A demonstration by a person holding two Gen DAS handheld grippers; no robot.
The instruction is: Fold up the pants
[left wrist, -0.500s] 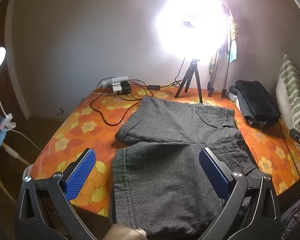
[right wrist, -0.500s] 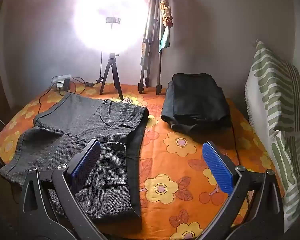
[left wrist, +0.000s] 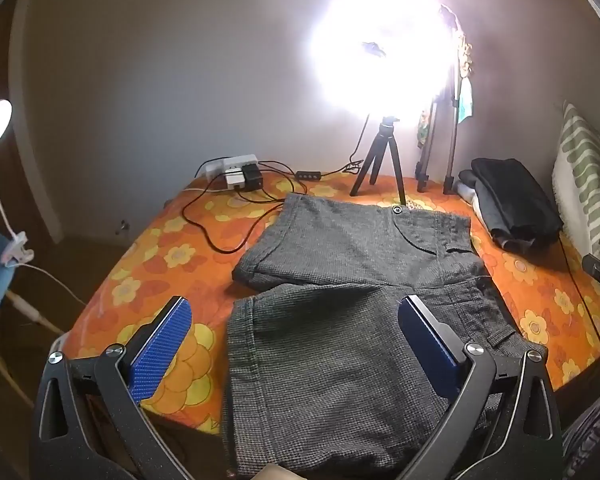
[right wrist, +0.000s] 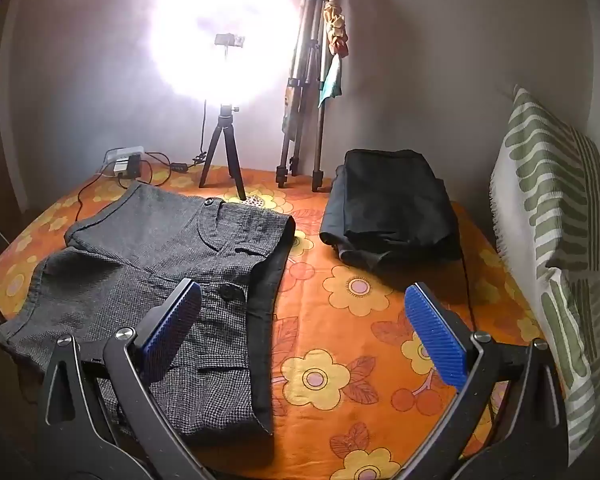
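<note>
Orange flowered bedding (right wrist: 340, 360) is covered at its near left by grey pants (left wrist: 340, 340), spread flat with no fold yet judged made. Both left tongs (left wrist: 296, 344) and right tongs (right wrist: 304, 328) are held wide apart above them, gripping nothing.

The grey houndstooth woven shorts (right wrist: 152, 264) are being shown lying on the orange flower-printed bedspread (right wrist: 340, 320). The folded black garment pile (right wrist: 392, 208) is lying to their right. The small black tripod (right wrist: 222, 152) is standing behind them, the white power strip (left wrist: 232, 168) far left.
</note>
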